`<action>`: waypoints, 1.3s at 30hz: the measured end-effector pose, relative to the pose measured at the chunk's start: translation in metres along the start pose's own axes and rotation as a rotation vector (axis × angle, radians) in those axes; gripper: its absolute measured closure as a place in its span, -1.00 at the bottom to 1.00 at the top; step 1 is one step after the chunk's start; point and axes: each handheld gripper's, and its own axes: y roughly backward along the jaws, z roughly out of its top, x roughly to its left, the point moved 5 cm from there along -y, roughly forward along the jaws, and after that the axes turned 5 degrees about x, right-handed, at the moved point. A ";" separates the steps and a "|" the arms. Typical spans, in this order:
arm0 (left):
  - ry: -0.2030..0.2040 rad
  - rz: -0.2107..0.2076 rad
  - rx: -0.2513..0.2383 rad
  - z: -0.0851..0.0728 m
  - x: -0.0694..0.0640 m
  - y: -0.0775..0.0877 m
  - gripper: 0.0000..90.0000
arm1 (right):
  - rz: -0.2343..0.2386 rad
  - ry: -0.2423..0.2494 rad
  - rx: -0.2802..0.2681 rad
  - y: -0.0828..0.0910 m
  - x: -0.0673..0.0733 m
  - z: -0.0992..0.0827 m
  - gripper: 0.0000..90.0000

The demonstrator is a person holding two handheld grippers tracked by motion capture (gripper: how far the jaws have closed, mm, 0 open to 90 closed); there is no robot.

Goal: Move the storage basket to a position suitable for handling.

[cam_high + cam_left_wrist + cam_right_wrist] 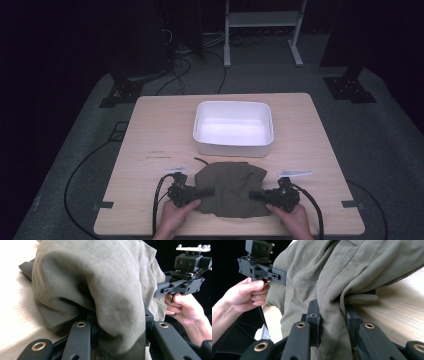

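A crumpled olive-green cloth [231,187] lies on the wooden table [150,135] near its front edge. My left gripper [206,191] is shut on the cloth's left side, and my right gripper [256,195] is shut on its right side. In the left gripper view the cloth [100,277] bulges up between the jaws of my left gripper [119,320], with the right gripper [160,288] and its hand beyond. In the right gripper view a fold of the cloth [342,270] is pinched in my right gripper [333,311], and the left gripper [283,277] bites the far edge.
An empty white bin [230,148] stands just behind the cloth at the table's middle. Two small white strips [175,169] [295,173] lie on the table beside the grippers. Black cables trail off the front edge. Dark stands and a white frame stand on the floor beyond.
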 end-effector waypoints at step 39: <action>-0.041 -0.089 -0.094 0.015 -0.035 0.019 0.43 | 0.081 0.032 -0.087 0.032 0.029 0.017 0.60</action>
